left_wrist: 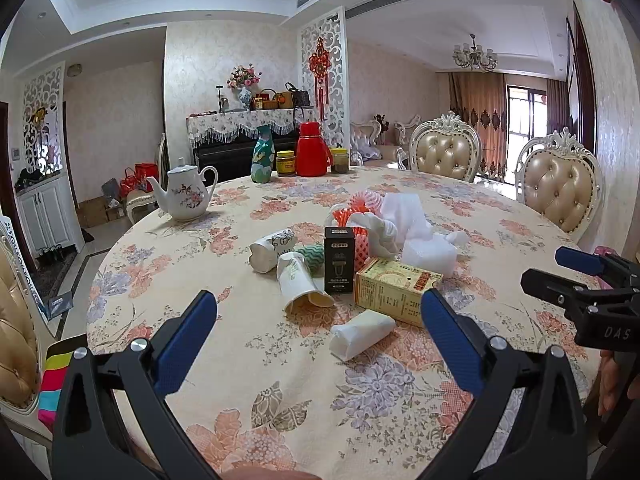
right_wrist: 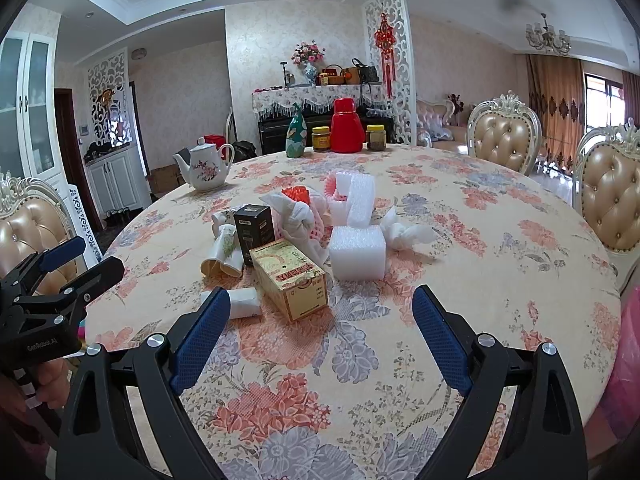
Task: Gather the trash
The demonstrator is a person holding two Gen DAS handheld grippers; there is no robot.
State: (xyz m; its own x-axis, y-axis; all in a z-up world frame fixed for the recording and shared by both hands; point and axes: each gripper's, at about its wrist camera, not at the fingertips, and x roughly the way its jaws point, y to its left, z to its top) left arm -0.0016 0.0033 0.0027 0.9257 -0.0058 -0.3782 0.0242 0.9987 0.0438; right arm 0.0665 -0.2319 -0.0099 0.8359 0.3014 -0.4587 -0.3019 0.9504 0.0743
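Observation:
Trash lies in a heap mid-table on the floral cloth (left_wrist: 280,380): a yellow box (left_wrist: 396,284) (right_wrist: 290,276), an upright black box (left_wrist: 339,260) (right_wrist: 254,232), tipped paper cups (left_wrist: 298,280) (right_wrist: 224,252), a crushed white cup (left_wrist: 362,334) (right_wrist: 244,302), a white foam block (left_wrist: 430,258) (right_wrist: 358,252) and orange foam netting (left_wrist: 352,216) (right_wrist: 296,194). My left gripper (left_wrist: 318,296) (right_wrist: 94,258) hovers open just short of the heap, holding nothing. My right gripper (right_wrist: 320,294) (left_wrist: 548,270) is open and empty too, facing the yellow box.
A flowered teapot (left_wrist: 186,194) stands at the far left of the table. A red flask (left_wrist: 312,150), jars and a teal vase line the far edge. Padded chairs (left_wrist: 560,188) ring the table. Something pink (right_wrist: 624,360) shows at the right edge.

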